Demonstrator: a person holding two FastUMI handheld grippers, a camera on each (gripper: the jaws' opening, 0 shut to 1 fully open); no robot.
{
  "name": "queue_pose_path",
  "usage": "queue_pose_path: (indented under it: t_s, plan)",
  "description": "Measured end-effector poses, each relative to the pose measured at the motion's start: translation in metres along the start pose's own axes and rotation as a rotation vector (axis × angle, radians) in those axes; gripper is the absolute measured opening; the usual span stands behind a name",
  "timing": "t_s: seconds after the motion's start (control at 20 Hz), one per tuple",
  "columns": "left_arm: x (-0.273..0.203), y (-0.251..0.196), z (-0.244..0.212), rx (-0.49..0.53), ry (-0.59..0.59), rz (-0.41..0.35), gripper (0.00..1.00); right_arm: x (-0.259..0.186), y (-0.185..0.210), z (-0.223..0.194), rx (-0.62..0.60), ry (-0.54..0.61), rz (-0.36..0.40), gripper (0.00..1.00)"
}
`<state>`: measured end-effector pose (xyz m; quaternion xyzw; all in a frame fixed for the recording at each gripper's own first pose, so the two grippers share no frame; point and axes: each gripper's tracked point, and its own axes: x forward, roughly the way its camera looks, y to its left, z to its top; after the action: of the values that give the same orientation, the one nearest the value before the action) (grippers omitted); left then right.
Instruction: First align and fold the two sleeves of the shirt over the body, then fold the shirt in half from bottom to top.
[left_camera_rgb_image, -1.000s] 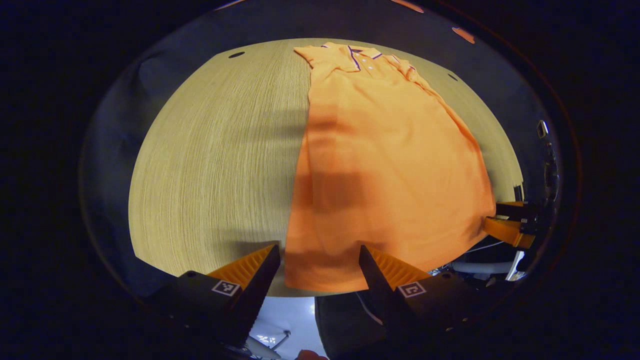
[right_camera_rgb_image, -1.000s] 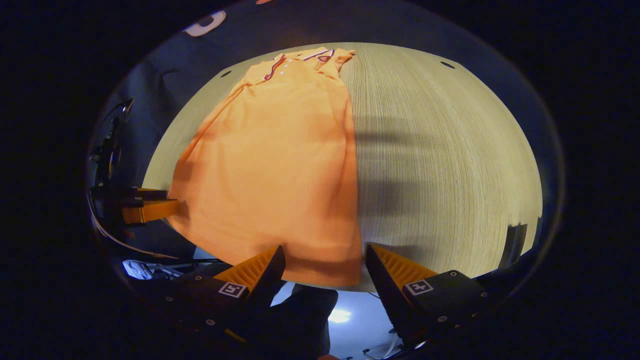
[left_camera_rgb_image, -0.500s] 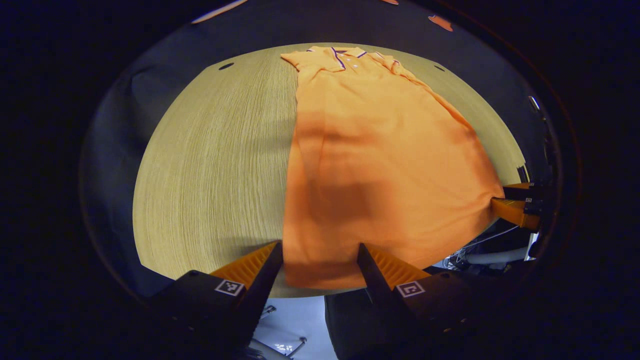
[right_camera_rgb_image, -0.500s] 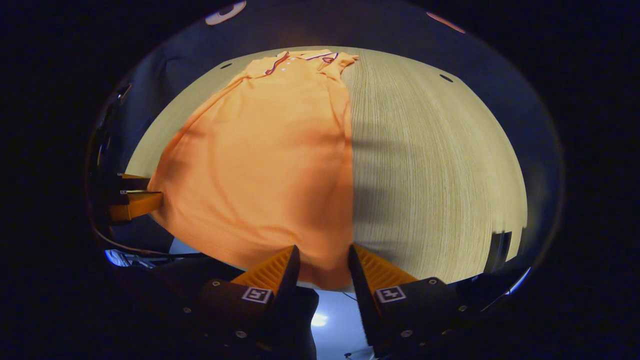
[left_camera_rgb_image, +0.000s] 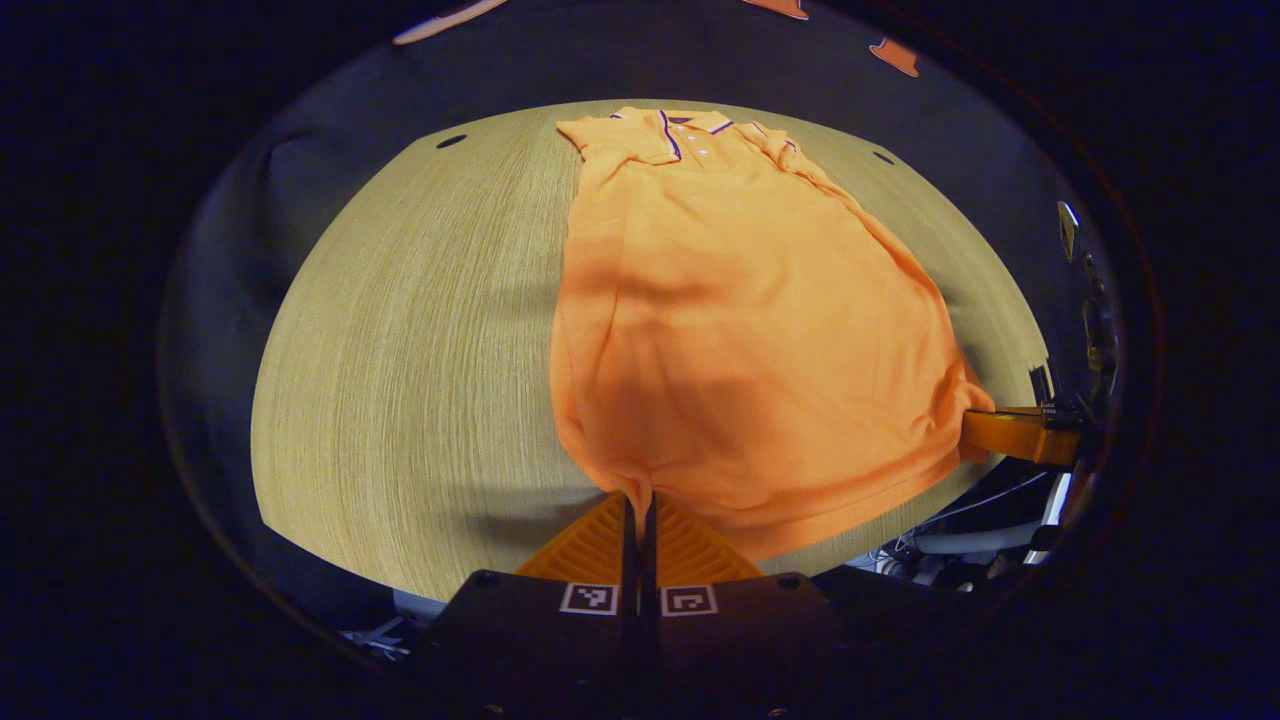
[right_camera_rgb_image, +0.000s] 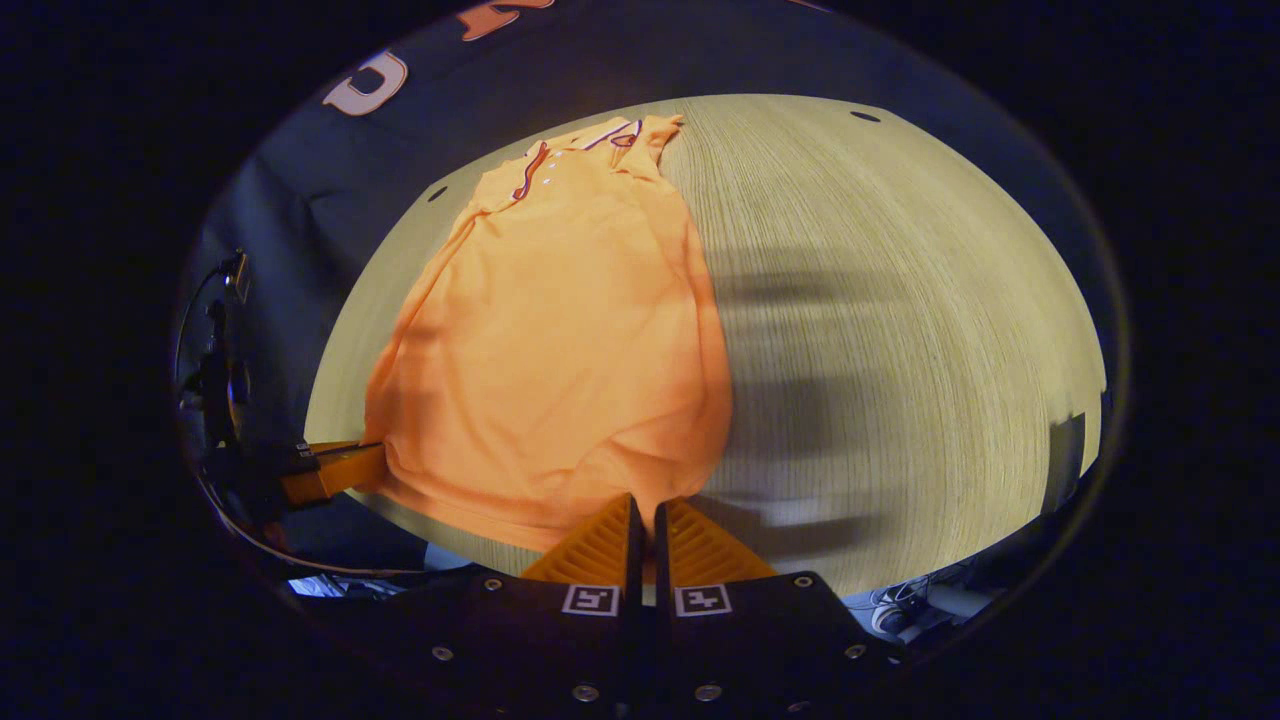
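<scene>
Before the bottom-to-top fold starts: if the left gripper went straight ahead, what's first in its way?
The orange shirt itself: the left gripper is shut on its hem, with the body directly ahead.

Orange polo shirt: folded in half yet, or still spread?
Still spread: the orange polo shirt lies full length, collar far, hem bunched at both shut grippers.

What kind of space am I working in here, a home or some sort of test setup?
Most likely a recording booth, not a home: the orange shirt lies on a bare wood-grain table, dark cloth wall hangs behind it, and loose cables trail past the table's near edge.
</scene>
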<state>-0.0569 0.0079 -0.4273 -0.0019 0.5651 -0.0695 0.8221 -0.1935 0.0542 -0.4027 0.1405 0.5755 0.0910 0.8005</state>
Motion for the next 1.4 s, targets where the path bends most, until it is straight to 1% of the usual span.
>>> queue_pose_path:
  t_s: [0.1, 0.15, 0.25, 0.4, 0.5, 0.65, 0.75, 0.9, 1.0, 1.1, 1.15, 1.2, 1.3, 1.4]
  plan:
    - [-0.007, -0.004, 0.016, -0.030, -0.035, -0.018, 0.01, -0.006, 0.006, 0.016, -0.010, -0.042, 0.024, 0.06]
    - [-0.011, -0.004, 0.028, -0.041, -0.063, -0.022, 0.01, -0.010, 0.010, 0.024, -0.003, -0.053, 0.047, 0.06]
    - [-0.023, -0.005, 0.045, -0.057, -0.093, -0.030, 0.02, -0.016, 0.011, 0.040, 0.015, -0.081, 0.070, 0.06]
    - [-0.036, -0.002, 0.070, -0.071, -0.147, -0.023, 0.02, -0.028, 0.015, 0.060, 0.021, -0.116, 0.125, 0.05]
    - [-0.041, 0.000, 0.080, -0.084, -0.170, -0.010, 0.02, -0.025, 0.015, 0.075, 0.032, -0.133, 0.145, 0.05]
    - [-0.050, 0.000, 0.098, -0.095, -0.207, -0.003, 0.01, -0.035, 0.030, 0.099, 0.064, -0.189, 0.231, 0.05]
    - [-0.056, -0.001, 0.108, -0.094, -0.227, -0.001, 0.01, -0.036, 0.027, 0.110, 0.066, -0.201, 0.231, 0.05]
    - [-0.064, -0.002, 0.131, -0.079, -0.261, -0.013, 0.01, -0.044, 0.034, 0.133, 0.096, -0.245, 0.267, 0.05]
    - [-0.063, 0.000, 0.151, -0.074, -0.284, -0.021, 0.01, -0.045, 0.030, 0.149, 0.114, -0.263, 0.251, 0.05]
    - [-0.063, 0.002, 0.172, -0.076, -0.299, -0.039, 0.01, -0.050, 0.037, 0.169, 0.135, -0.288, 0.265, 0.05]
    - [-0.064, 0.003, 0.183, -0.077, -0.313, -0.044, 0.01, -0.052, 0.038, 0.178, 0.132, -0.296, 0.267, 0.05]
    - [-0.063, 0.005, 0.193, -0.087, -0.318, -0.048, 0.01, -0.053, 0.034, 0.180, 0.120, -0.302, 0.254, 0.04]
    - [-0.066, -0.002, 0.215, -0.113, -0.324, -0.096, 0.01, -0.056, 0.037, 0.207, 0.117, -0.330, 0.245, 0.05]
    - [-0.070, 0.002, 0.239, -0.100, -0.348, -0.102, 0.01, -0.054, 0.039, 0.227, 0.127, -0.344, 0.244, 0.04]
